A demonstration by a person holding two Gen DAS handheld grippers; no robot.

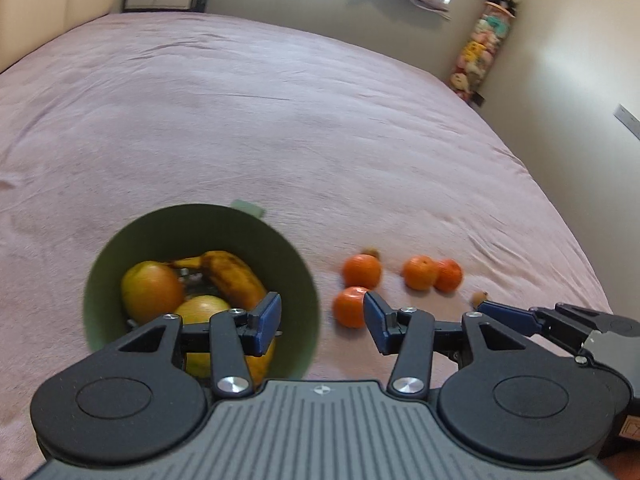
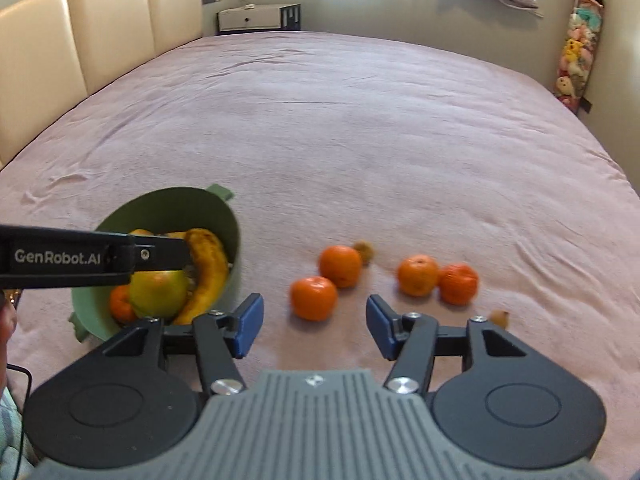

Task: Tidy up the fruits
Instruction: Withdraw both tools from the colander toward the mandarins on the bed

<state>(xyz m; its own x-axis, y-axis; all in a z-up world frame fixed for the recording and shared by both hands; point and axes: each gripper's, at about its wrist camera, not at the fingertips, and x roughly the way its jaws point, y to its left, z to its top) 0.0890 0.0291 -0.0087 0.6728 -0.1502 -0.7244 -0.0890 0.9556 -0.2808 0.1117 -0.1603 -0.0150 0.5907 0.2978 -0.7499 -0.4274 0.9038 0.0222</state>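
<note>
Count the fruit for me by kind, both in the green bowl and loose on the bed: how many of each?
Oranges on the bed: 4
Orange in the green bowl: 1
Apples in the bowl: 2 visible
Banana: 1
Small brownish fruits on the bed: 2
Total: 10 visible; more may be hidden in the bowl.

Pink bed: bowl, oranges (loose)
</note>
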